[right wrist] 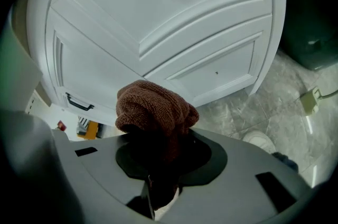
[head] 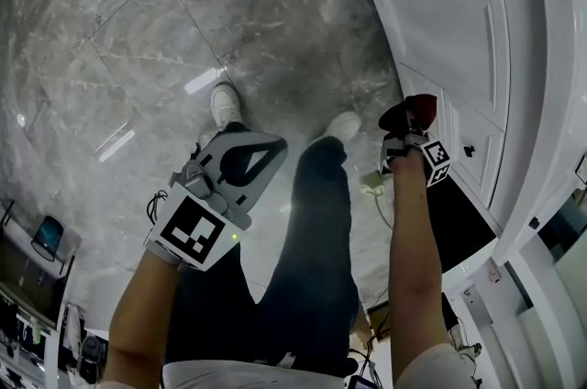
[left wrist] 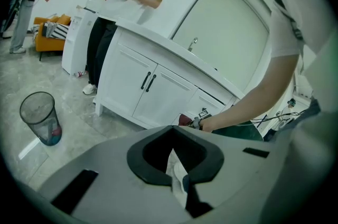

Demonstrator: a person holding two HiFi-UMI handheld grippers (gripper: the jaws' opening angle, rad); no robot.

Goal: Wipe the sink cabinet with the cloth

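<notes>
Cloth [right wrist: 153,106] is bunched into a brown wad and clamped tight in the right gripper [right wrist: 157,136]. It sits centre frame in the right gripper view, right in front of a lower door panel of the white sink cabinet [right wrist: 158,22]. Can't tell if it's actually touching the door or just off it. In the head view it's over at the right, by the cabinet front. Left gripper [head: 229,169] hangs at lower left with its jaws closed on nothing, so it's not helping. The doors show no streaks or wet patches, so there's no telling what's been wiped. Looks like most of the cabinet is left to do, the other doors included.
</notes>
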